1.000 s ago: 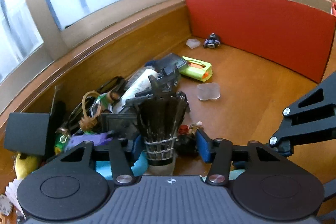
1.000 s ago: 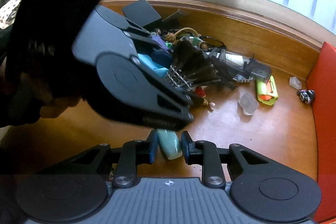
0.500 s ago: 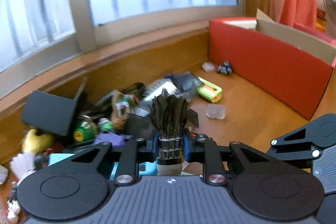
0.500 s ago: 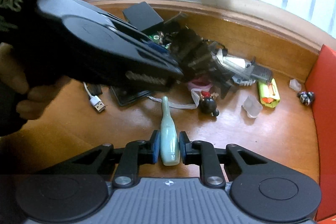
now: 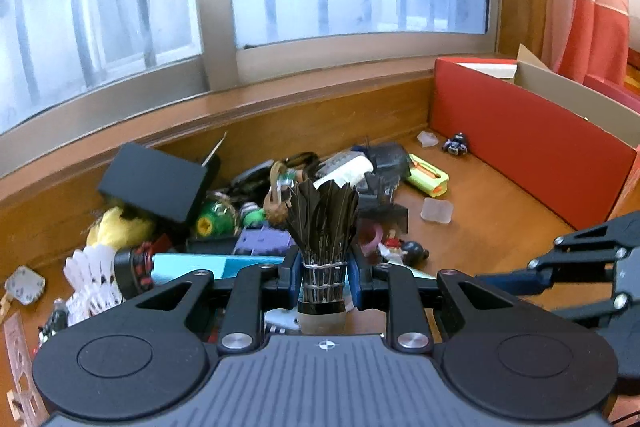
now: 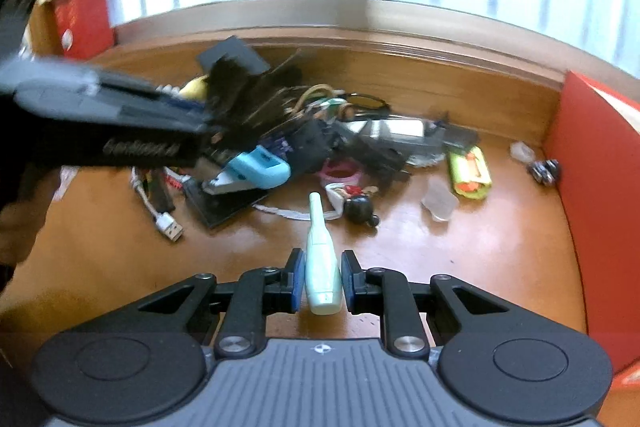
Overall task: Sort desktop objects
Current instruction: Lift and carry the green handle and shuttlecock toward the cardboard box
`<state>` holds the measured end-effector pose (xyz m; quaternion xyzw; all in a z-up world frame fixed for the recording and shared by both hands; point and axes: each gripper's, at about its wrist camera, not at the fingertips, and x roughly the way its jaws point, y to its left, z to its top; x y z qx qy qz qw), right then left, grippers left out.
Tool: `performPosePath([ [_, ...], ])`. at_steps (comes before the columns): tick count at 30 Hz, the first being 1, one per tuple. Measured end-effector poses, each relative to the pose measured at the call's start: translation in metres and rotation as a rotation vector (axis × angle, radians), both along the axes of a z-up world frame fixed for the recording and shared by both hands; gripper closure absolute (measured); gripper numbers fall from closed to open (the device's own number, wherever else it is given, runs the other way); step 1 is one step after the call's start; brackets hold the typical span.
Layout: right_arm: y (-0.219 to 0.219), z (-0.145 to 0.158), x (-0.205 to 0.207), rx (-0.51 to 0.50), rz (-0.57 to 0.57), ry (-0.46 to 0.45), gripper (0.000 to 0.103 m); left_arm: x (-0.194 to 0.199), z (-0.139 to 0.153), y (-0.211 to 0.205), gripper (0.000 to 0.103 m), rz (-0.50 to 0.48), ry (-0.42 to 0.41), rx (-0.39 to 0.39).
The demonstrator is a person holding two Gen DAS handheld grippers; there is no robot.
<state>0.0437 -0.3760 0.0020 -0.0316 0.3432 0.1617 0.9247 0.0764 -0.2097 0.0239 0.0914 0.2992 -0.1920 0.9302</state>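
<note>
Left wrist view shows our left gripper (image 5: 323,277) pinching a black shuttlecock (image 5: 323,227) upright above the clutter; our right gripper (image 6: 322,281) clamps a pale green bottle (image 6: 321,259) over the wooden desk (image 6: 480,247).

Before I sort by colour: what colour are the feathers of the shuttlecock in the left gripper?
Black, above a whitish base; the shuttlecock shows best in the left wrist view.

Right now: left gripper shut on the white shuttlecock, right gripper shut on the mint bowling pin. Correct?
Not quite. The left gripper is shut on the black shuttlecock, as the left wrist view shows; the white shuttlecock lies in the clutter at the left. The rest holds: the right gripper is shut on the mint bowling pin.
</note>
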Motion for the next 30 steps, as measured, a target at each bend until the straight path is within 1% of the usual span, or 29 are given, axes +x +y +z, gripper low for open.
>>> performPosePath([
  [7,-0.007,0.012,-0.015,0.07,-0.054,-0.023,0.082,-0.01,0.0,0.008,0.078,0.013,-0.006,-0.039],
  [13,-0.013,0.024,-0.024,0.07,-0.063,-0.061,0.082,-0.014,0.006,0.004,0.078,0.017,-0.013,-0.051],
  [19,-0.034,0.034,-0.026,0.1,-0.088,-0.096,0.082,-0.015,0.007,-0.012,0.078,0.033,-0.026,-0.038],
  [24,-0.055,0.038,-0.023,0.097,-0.072,-0.1,0.082,-0.012,0.01,-0.033,0.077,0.07,-0.016,-0.049],
  [27,-0.071,0.042,-0.021,0.102,-0.063,-0.107,0.084,-0.011,0.013,-0.048,0.077,0.078,-0.017,-0.042],
  [29,-0.082,0.045,-0.019,0.11,-0.059,-0.109,0.087,-0.011,0.014,-0.057,0.077,0.086,-0.017,-0.041],
  [30,-0.086,0.045,-0.017,0.113,-0.053,-0.11,0.091,-0.011,0.015,-0.061,0.077,0.091,-0.018,-0.039],
])
